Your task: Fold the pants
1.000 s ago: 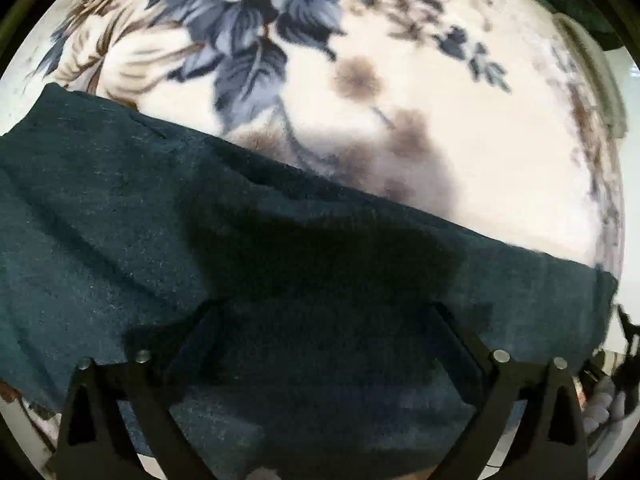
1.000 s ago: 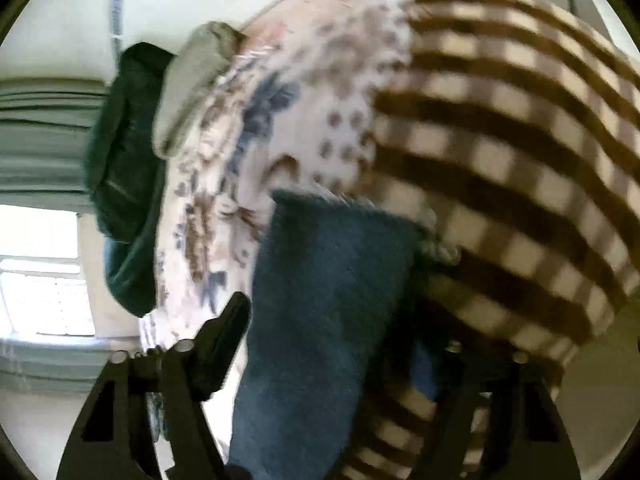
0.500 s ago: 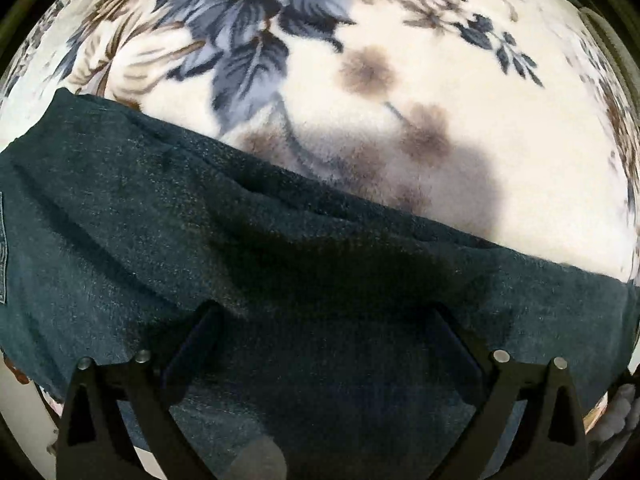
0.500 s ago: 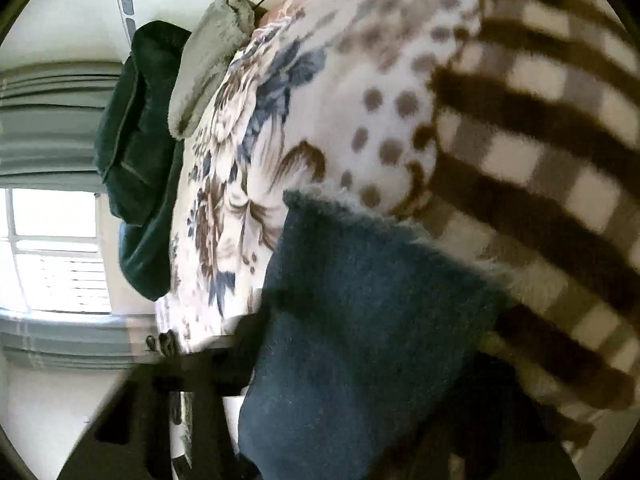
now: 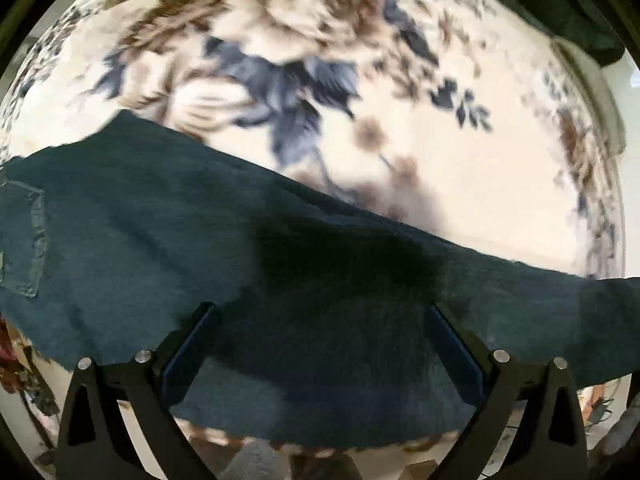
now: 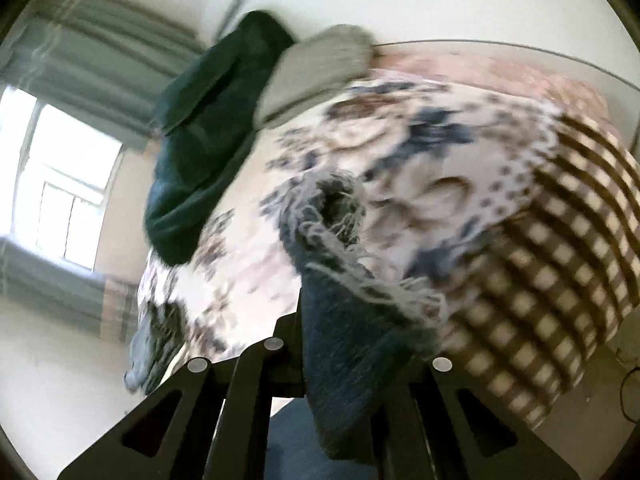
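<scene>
Dark teal denim pants (image 5: 160, 240) lie across the floral blanket (image 5: 460, 152) in the left wrist view, a back pocket (image 5: 28, 240) at the left edge. My left gripper (image 5: 320, 312) points straight down above them, open, its blue pads (image 5: 192, 340) wide apart with cloth below and nothing pinched. In the right wrist view my right gripper (image 6: 356, 332) is shut on the end of a pant leg (image 6: 344, 380). Its frayed hem (image 6: 328, 216) sticks up past the fingers, lifted off the bed.
A dark green garment (image 6: 208, 120) and a grey pillow (image 6: 316, 72) lie at the far end of the bed. A brown checked blanket (image 6: 560, 260) covers the right side. A window (image 6: 68, 200) with grey curtains stands at the left.
My right gripper went from open around the leg end to shut on it, then lifted and swung it up off the bed. My left gripper rose, so the pants look smaller.
</scene>
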A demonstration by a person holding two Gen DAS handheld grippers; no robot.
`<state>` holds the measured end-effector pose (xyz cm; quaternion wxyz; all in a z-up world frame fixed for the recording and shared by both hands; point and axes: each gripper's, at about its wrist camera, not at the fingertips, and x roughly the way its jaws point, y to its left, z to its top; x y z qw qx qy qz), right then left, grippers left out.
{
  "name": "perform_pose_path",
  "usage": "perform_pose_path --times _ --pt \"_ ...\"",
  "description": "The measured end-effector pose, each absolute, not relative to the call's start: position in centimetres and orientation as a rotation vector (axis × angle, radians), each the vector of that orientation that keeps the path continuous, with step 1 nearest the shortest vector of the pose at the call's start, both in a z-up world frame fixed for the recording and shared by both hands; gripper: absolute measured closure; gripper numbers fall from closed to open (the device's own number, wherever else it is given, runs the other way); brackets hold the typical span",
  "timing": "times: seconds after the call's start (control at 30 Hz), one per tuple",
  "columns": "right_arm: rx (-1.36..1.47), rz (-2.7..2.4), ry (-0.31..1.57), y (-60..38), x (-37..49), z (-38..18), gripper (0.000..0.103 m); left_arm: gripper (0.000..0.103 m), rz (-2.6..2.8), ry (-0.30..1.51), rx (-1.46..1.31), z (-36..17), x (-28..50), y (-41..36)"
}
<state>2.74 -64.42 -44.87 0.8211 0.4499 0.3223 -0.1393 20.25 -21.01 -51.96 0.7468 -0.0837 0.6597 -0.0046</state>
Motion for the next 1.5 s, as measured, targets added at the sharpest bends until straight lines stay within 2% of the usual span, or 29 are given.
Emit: perform_pose_path --times 0.17,0.27,0.6,0.67,0.73,0.8,0.87,1.0,1.2,1.27,1.3,1.33,1.37,1.4,1.43,1.5 --pt "0.846 -0.183 0.743 -53.8 5.2 -42.1 0.096 0.0 0.001 1.4 -0.247 -48.8 17.9 -15.5" --pt "0.788 -0.124 0.8 -47.4 7.2 -42.7 0.096 0.0 0.026 1.398 -0.277 -48.2 17.3 -11.3" --pt "0.563 0.012 1.101 -27.0 11.2 -54.0 0.096 0.0 0.1 1.407 -0.316 -50.0 15.4 -0.6" --pt "0.528 0.027 1.214 -24.1 12.1 -56.7 0.086 0.0 0.108 1.4 -0.315 -50.2 15.3 0.6" --pt "0.488 0.02 1.298 -21.4 12.4 -58.4 0.059 0.0 0.121 1.395 -0.325 -50.4 15.2 1.9" --pt "0.464 0.107 1.307 -19.3 12.5 -58.0 0.039 0.0 0.131 1.39 -0.339 -50.5 15.1 2.8" --pt "0.56 0.211 1.3 -19.5 12.3 -56.8 0.038 0.0 0.133 1.387 -0.348 -50.3 15.2 3.3" --pt "0.638 0.066 1.232 -25.6 10.3 -53.6 0.034 0.0 0.099 1.345 -0.346 -49.0 15.9 2.5" --pt "0.487 -0.248 1.263 -34.9 7.8 -52.5 0.034 0.0 -0.064 1.395 -0.379 -50.2 18.8 -3.8" --pt "0.469 -0.316 1.283 -37.2 7.5 -53.0 0.028 0.0 -0.09 1.45 -0.352 -52.0 19.7 -6.2" --pt "0.452 -0.363 1.296 -38.3 7.3 -53.4 0.017 0.001 -0.101 1.483 -0.32 -53.3 20.2 -7.5" --pt "0.438 -0.392 1.301 -39.0 7.2 -53.8 0.012 0.005 -0.119 1.498 -0.3 -54.1 20.5 -8.3" --pt "0.437 -0.396 1.301 -39.7 7.3 -53.9 0.012 0.014 -0.16 1.512 -0.275 -55.2 20.9 -9.4" --pt "0.426 -0.4 1.313 -40.0 7.4 -54.2 0.012 0.049 -0.199 1.516 -0.25 -55.9 21.0 -10.2" --pt "0.413 -0.402 1.327 -40.3 7.4 -54.2 0.012 0.075 -0.199 1.505 -0.205 -56.1 20.9 -10.6" --pt "0.403 -0.382 1.344 -39.9 7.5 -54.3 0.012 0.089 -0.23 1.461 -0.155 -55.4 20.5 -11.0"
